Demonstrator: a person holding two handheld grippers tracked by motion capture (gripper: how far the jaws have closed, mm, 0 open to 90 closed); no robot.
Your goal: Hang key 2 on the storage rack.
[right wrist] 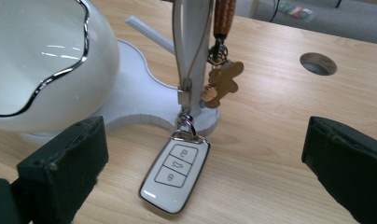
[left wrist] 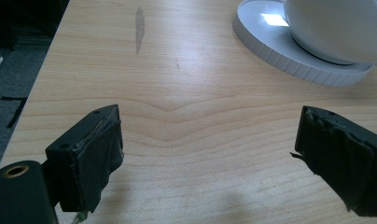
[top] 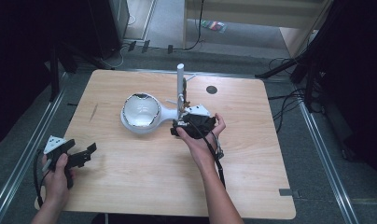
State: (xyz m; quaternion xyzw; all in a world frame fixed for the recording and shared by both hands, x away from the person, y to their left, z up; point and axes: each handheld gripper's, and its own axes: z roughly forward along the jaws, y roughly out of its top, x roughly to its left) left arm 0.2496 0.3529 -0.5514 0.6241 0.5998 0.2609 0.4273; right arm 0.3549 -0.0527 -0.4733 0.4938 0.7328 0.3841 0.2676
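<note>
- The right gripper view shows a white car key [right wrist: 176, 173] lying flat on the wooden table [right wrist: 270, 140], buttons up, with three grey buttons in a row and a shiny metal edge; in the high view this spot is covered by the right gripper [top: 192, 125].
- The key's ring joins a thin wire loop that runs up along the white post [right wrist: 192, 42] of the stand, so the key lies just beside the post's round foot.
- A small brown bear-shaped charm [right wrist: 222, 83] hangs beside the post on a brown braided strap; the high view gives only a dark speck there.
- The right gripper [right wrist: 200, 158] has its jaws spread wide, one on each side of the key, touching nothing.
- The high view shows the whole stand: a white bowl [top: 140, 113] with a wavy silver rim on a flat white base [top: 165, 113], the post rising at its narrow end, near the table's middle.
- The left gripper [top: 70, 156] sits near the table's left front edge, well apart from the stand.
- The left gripper view shows its jaws wide apart over bare wood, with the ribbed base edge [left wrist: 289, 60] at the upper right.
</note>
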